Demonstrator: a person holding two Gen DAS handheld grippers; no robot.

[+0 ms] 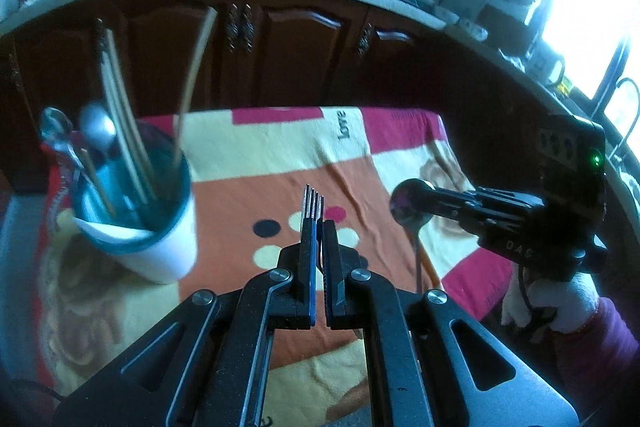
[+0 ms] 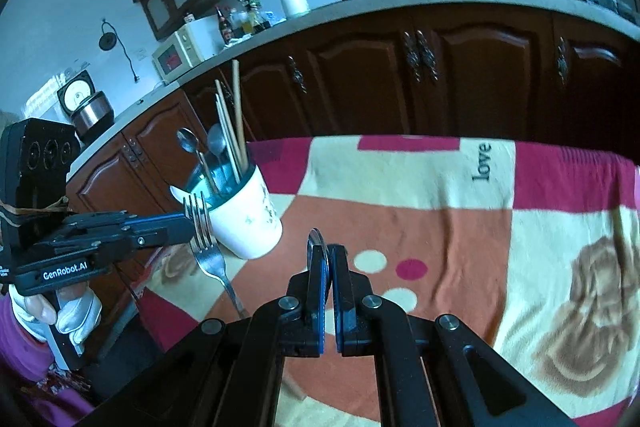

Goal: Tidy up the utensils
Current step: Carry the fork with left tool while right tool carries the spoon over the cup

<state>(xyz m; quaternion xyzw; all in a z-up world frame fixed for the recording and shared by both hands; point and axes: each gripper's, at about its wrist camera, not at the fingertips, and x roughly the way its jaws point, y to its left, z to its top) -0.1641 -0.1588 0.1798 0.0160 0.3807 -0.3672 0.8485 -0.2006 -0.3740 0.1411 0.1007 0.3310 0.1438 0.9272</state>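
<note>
Two grippers, steel fork [image 2: 206,247] clamped, spoon [image 1: 410,207] clamped

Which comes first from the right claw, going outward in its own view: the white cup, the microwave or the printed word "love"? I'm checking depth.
1. Cup, front left on the blanket, nearest the right claw.
2. Word "love", farther back, right of centre.
3. Microwave, far left on the counter.
</note>
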